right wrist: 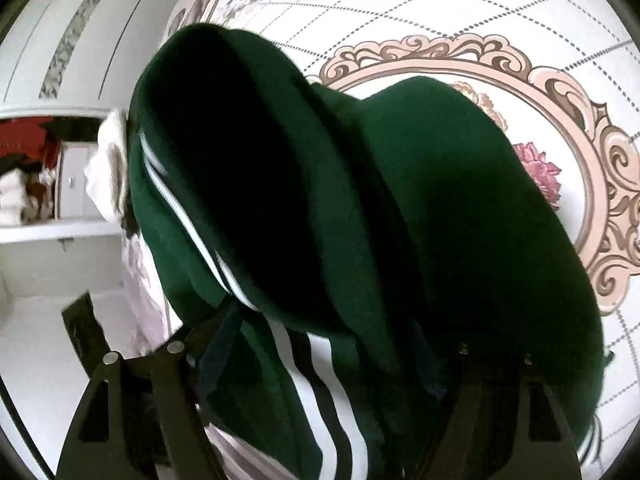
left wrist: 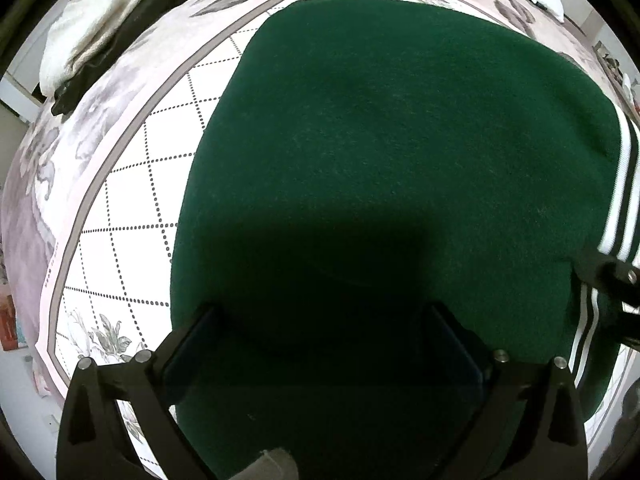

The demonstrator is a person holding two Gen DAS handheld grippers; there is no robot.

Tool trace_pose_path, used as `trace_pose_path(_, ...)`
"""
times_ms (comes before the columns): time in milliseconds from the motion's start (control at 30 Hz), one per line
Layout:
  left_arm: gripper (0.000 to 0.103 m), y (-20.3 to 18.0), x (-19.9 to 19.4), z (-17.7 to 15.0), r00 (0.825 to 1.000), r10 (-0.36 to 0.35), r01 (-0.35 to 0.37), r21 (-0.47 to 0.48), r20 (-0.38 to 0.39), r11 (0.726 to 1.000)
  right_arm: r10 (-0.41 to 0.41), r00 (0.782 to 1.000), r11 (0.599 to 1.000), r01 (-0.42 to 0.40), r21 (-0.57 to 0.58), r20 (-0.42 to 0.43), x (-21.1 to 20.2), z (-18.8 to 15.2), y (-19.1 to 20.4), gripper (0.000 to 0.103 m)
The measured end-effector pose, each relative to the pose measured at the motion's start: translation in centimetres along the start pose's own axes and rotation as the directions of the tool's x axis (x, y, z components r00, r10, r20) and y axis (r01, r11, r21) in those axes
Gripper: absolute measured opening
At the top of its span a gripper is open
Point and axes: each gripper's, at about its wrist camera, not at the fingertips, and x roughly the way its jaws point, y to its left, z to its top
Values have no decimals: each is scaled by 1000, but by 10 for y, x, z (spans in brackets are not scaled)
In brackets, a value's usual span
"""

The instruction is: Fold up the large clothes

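The green jacket (left wrist: 392, 140) lies spread on the bed (left wrist: 120, 208), its flat body stretching ahead of the left gripper (left wrist: 320, 344). That gripper's fingers stand wide apart above the cloth, gripping nothing, probably ready to smooth or pin it. The right gripper (right wrist: 320, 344) has striped trim (right wrist: 320, 392) and a raised fold between its spread fingers; I cannot tell if they pinch it.
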Motion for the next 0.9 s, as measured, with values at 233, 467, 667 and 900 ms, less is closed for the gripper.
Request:
trace_pose_path(233, 103, 25, -24, -12, 1000, 20, -20, 25, -17, 999, 209, 978, 954, -208, 217, 16, -14, -26, -29, 18)
trace_pose_path(467, 103, 18, -56, -39, 997, 83, -81, 160, -8, 984, 257, 960, 925, -212, 314, -110, -11, -77, -22, 31)
trace_pose_path(667, 103, -7, -33, -34, 993, 114, -106, 218, -24, 970, 201, 970, 950, -227, 213, 134, -72, -37, -22, 91)
trace_pose_path(900, 103, -9, -13, -27, 991, 126, -114, 225, -39, 968, 25, 999, 980, -29, 196, 26, -6, 37, -19, 14)
